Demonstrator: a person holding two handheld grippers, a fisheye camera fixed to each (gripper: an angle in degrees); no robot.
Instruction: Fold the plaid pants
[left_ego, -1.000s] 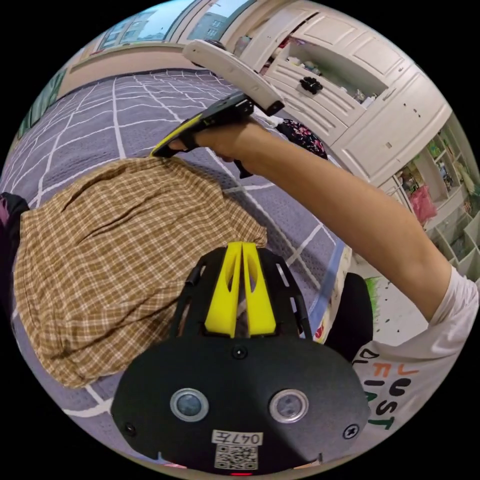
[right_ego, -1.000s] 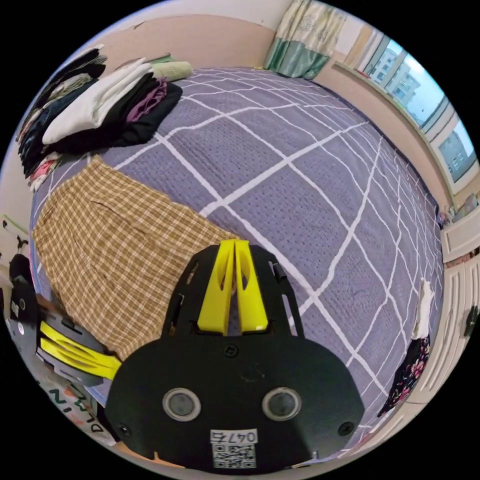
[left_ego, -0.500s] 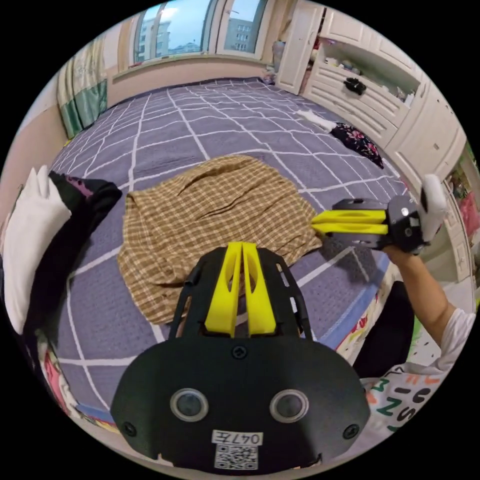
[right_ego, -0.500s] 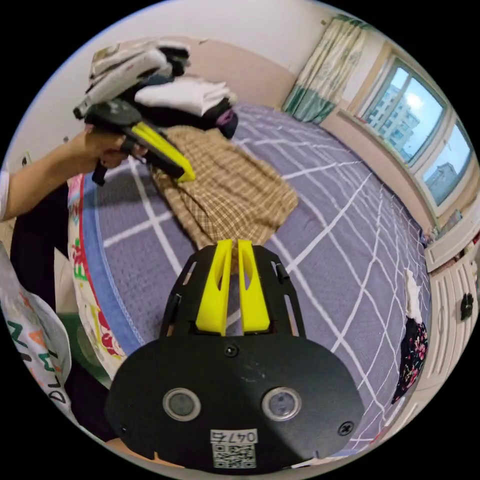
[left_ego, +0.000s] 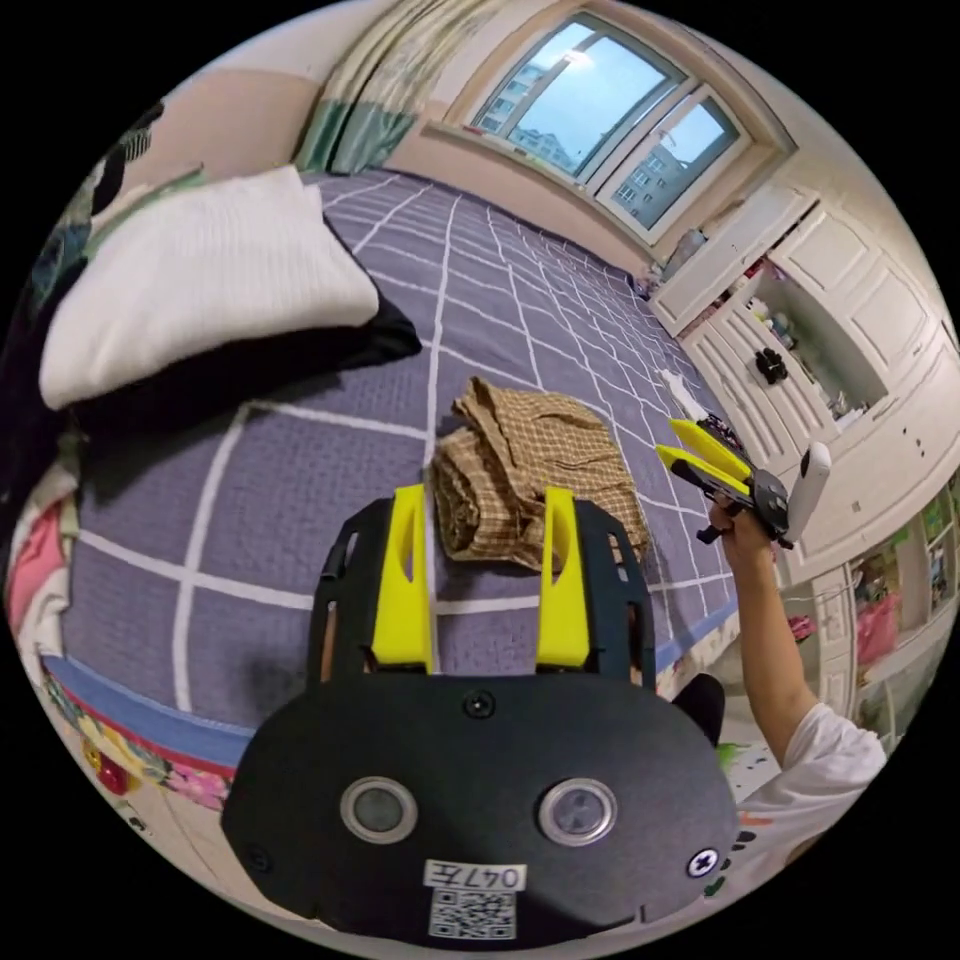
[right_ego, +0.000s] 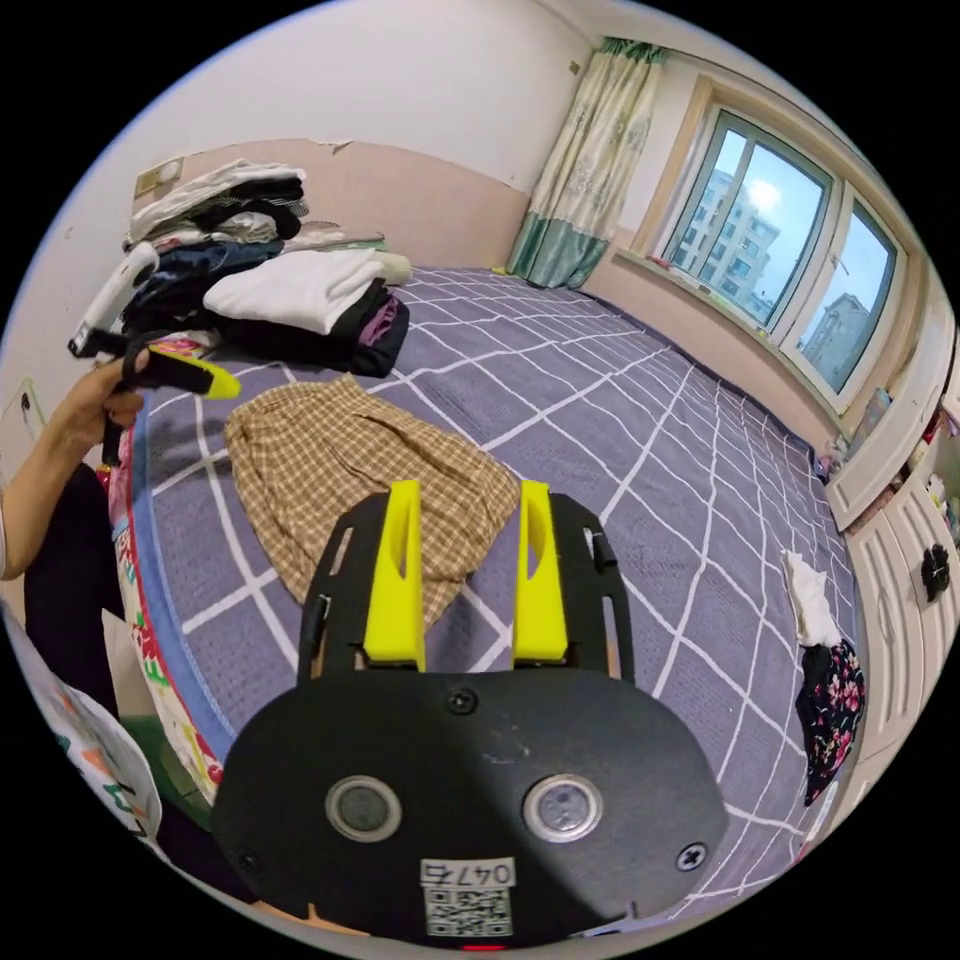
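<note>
Right, left gripper view first: your left gripper (left_ego: 483, 520) has its jaws spread wide w/ nothing between them, held above the near part of the bed (left_ego: 300, 440). The plaid pants (left_ego: 530, 475) lie past the jaw tips on the purple grid bedspread, tan w/ a fine white check, bunched into a compact, creased heap, a raised fold at the far end. To the left sits a clothes stack (left_ego: 200, 290), white piece on top of black. Your right gripper (left_ego: 712, 458) shows at the right, off the bed edge and apart from the pants; can't tell its jaw gap from here.

Right gripper view: your right gripper (right_ego: 465, 560) is wide open too, empty, above the bedspread. The pants (right_ego: 350, 480) look flatter from this side, a rough folded rectangle near the bed's edge, the corner nearest the jaws tapering to a rumpled point. They touch neither gripper. The clothes stack (right_ego: 290, 290) is just beyond them by the wall. Your left gripper (right_ego: 195, 378) is at the left, in your hand (right_ego: 95, 410), off the pants' far corner. A floral garment (right_ego: 835, 700) lies well apart at the bed's right edge.
</note>
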